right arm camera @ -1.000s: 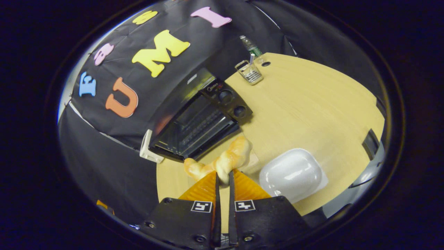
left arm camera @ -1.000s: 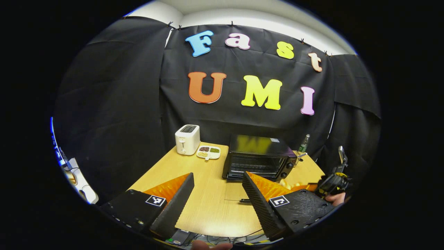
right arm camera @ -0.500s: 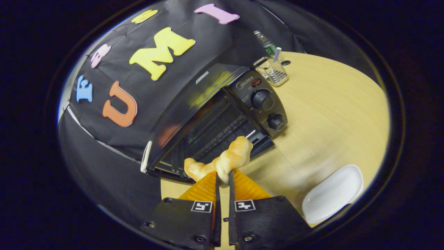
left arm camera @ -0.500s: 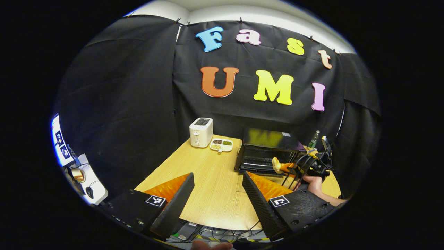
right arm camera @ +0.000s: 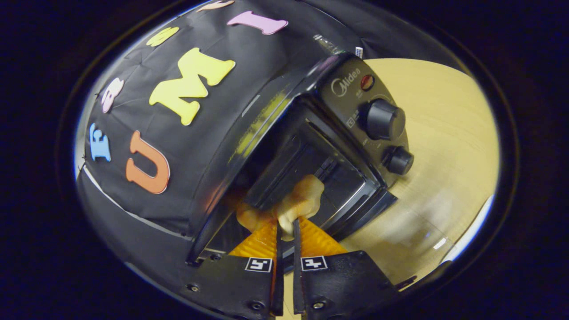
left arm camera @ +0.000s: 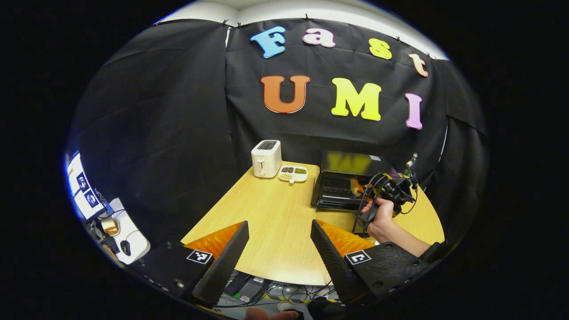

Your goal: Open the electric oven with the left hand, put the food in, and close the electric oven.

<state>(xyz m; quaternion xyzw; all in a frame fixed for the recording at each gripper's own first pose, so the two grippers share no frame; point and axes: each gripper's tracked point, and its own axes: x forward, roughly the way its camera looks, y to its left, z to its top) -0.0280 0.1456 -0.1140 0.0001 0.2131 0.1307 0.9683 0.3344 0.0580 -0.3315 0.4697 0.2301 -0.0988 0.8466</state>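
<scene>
Right gripper (right arm camera: 285,226) is at the mouth of the oven (right arm camera: 311,133), door down, fingers pinched close on the food (right arm camera: 291,204), a twisted pastry. The food sticks out just ahead of the fingertips, its long axis lying across them, one end toward the knobs (right arm camera: 386,119) side, the other toward the oven's far side. It hangs at the opening, above the dropped door; the rack lies straight ahead and deeper in, so the coming move looks like a push forward, then a release. Whether the food already clears the door edge is hard to tell, since the fingers cover its underside and the cavity is dark.

Left gripper (left arm camera: 278,249) hangs back over the near edge of the table (left arm camera: 266,222), fingers wide apart, holding nothing, well away from the oven. From there the hand (left arm camera: 378,218) holding the right gripper shows in front of the open oven, cables blocking the opening. The right gripper is plainly the nearer one; the left has the door to close afterwards.
</scene>
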